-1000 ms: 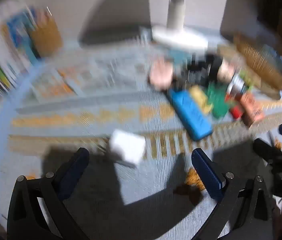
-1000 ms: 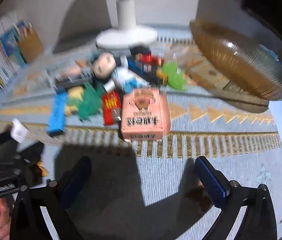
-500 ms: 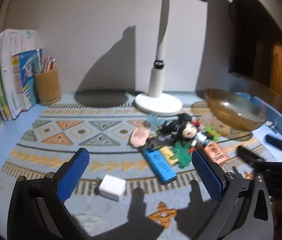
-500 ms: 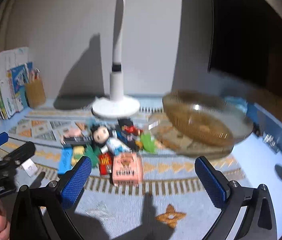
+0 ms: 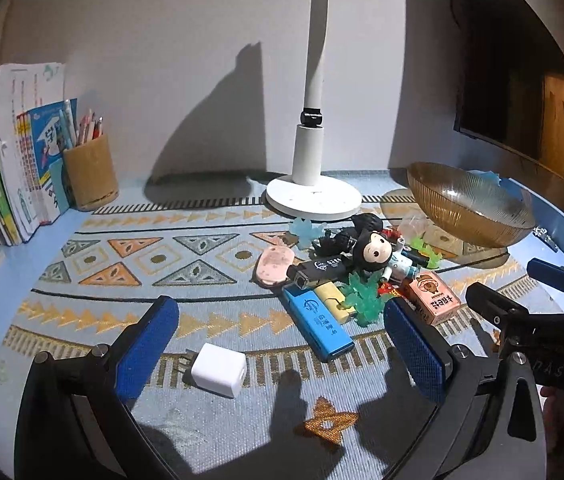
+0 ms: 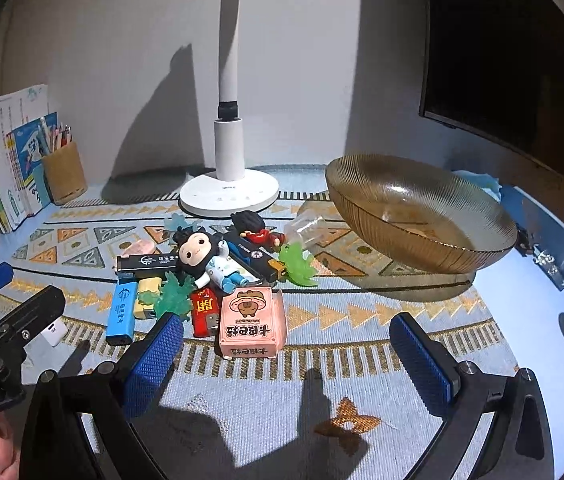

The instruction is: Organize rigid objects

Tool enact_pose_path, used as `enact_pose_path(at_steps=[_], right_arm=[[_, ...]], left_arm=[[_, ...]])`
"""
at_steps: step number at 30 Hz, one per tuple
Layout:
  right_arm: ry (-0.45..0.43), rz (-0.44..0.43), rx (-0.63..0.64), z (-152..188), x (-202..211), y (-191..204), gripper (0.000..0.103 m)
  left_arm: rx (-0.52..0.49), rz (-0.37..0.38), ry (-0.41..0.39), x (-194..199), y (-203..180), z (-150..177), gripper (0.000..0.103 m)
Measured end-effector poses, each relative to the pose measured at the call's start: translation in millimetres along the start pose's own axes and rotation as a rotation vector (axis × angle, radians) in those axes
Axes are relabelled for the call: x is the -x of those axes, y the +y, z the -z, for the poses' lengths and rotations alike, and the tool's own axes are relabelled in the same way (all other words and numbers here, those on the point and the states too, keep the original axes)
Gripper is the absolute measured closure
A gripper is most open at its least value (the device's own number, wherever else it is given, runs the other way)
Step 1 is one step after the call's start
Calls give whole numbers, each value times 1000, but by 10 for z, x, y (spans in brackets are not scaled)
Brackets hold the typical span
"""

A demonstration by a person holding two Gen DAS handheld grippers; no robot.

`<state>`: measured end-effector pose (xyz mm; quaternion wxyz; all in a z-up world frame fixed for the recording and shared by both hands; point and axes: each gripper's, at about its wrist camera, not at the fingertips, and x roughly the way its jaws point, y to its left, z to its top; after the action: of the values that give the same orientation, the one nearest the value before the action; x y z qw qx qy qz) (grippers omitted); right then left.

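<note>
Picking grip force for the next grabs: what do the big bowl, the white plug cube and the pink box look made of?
Bowl: amber glass by the look, ribbed, see-through, glossy highlights. White plug cube: smooth hard plastic, satin finish, metal prongs. Pink box: probably printed card, with matte faces and an open flap at the corner.

A white desk lamp with a round base [image 5: 313,198] is standing at the tabletop's back edge. A tan cylindrical pencil cup [image 5: 90,174] is sitting in the back left corner, just beside upright paper booklets [image 5: 18,160]. A patterned blue woven mat [image 6: 381,344] is covering the tabletop.
</note>
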<state>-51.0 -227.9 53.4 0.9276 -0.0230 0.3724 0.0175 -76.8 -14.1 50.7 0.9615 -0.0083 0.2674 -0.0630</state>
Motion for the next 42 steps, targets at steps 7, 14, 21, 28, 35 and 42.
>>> enact_pose_path(at_steps=[7,14,21,28,35,42], right_arm=[[-5,-19,29,11,-25,-11,0],[-1,-18,33,9,-41,-10,0],[0,-16,34,8,-49,-13,0],[1,-20,34,10,-53,-16,0],[-2,-22,31,14,-55,-13,0],[3,-17,33,16,-65,12,0]], left_arm=[[12,7,14,-23,35,-1,1],[10,6,12,-16,29,2,1],[10,4,13,-13,24,-1,1],[10,-2,16,-21,33,-5,1],[2,-9,16,-23,25,-5,1],[2,-8,16,-17,23,0,1]])
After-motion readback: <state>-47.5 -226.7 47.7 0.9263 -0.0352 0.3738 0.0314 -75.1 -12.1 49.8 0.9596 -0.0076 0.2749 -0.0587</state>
